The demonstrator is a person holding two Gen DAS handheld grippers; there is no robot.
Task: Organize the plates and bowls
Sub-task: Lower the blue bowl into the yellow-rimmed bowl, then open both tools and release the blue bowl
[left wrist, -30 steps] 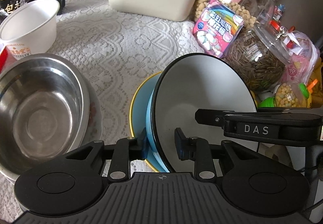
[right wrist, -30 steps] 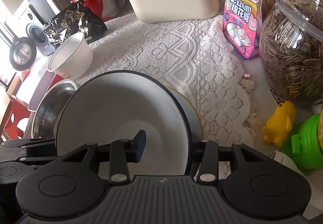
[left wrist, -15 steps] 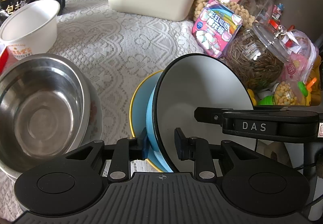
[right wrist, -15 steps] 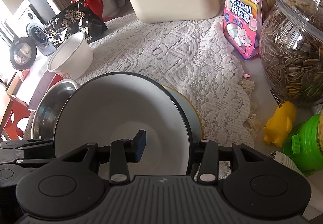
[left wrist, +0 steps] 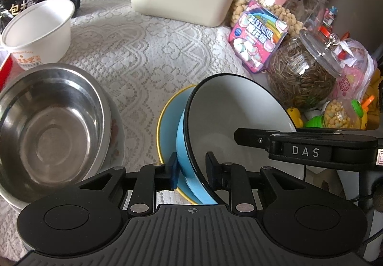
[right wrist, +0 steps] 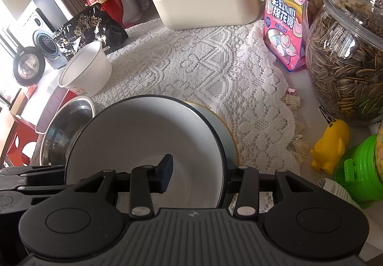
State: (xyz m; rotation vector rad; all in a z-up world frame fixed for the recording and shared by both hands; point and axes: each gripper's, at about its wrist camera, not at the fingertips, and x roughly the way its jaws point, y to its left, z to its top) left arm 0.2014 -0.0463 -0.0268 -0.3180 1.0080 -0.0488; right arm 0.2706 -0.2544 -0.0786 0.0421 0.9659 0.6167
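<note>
At the bottom centre of the left wrist view, the left tongs (left wrist: 191, 170) are closing on the rim of the blue bowl (left wrist: 239, 117), with the wall between the pads. The bowl stands tilted in the yellow-rimmed plate (left wrist: 167, 127). In the right wrist view, the right tongs (right wrist: 198, 173) clench the opposite rim. Two grips on one bowl may pull against each other, so I think it could slip and knock the plate. To the left, the steel bowl (left wrist: 47, 127) is close; a swing could strike it. Farther, at upper left, the white paper bowl (left wrist: 40, 26) stands on the lace desk (left wrist: 148, 55).
</note>
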